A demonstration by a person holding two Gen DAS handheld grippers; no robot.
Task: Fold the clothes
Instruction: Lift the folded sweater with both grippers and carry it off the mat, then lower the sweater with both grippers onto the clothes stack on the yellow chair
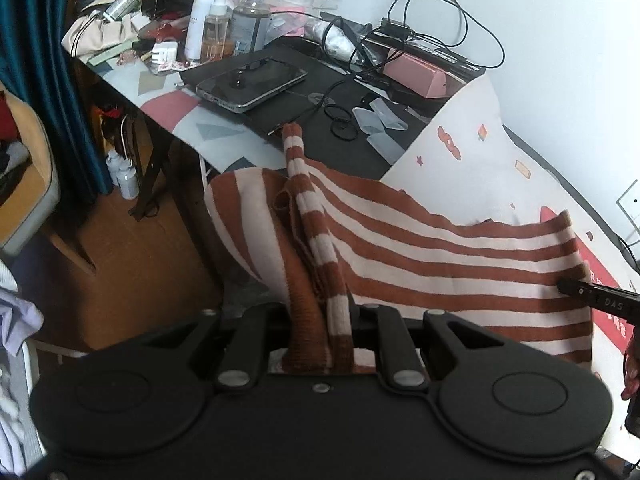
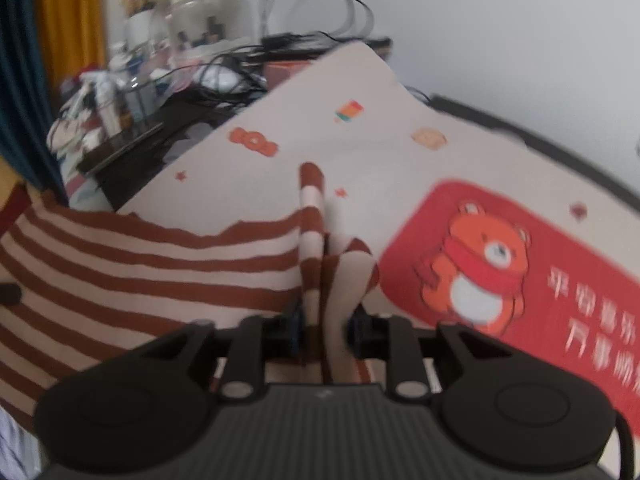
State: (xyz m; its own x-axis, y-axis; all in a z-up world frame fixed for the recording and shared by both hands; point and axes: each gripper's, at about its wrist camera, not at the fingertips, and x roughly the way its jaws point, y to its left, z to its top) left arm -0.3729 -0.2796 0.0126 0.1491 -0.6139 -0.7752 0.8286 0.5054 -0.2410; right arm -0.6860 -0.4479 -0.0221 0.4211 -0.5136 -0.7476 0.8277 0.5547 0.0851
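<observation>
Cluttered desk (image 1: 168,108) fills the far left of the left wrist view: bottles (image 1: 208,20), a phone (image 1: 252,84) lying on a black pad, tangled black cables (image 1: 440,20), a pink box (image 1: 416,76). Just beside it, a white printed cloth (image 1: 480,152) covers the work surface. Striped garment (image 1: 440,256), rust and white, lies partly on that cloth, its left part hanging off the edge above the wooden floor (image 1: 132,280). Left gripper (image 1: 320,328): jaws narrow, clamped on a bunched fold of the garment that rises between them. At the right edge a black finger (image 1: 596,294) of the other gripper touches the garment's edge; lettering "DAS" readable on it.

Right wrist view, blurred. White cloth (image 2: 360,140) shows a red panel with a cartoon bear (image 2: 480,272) and white Chinese characters, not legible. Garment (image 2: 140,272) spreads to the left. Right gripper (image 2: 324,332): jaws narrowly apart, a fold of striped fabric standing between them; whether the pads press on it, cannot tell.
</observation>
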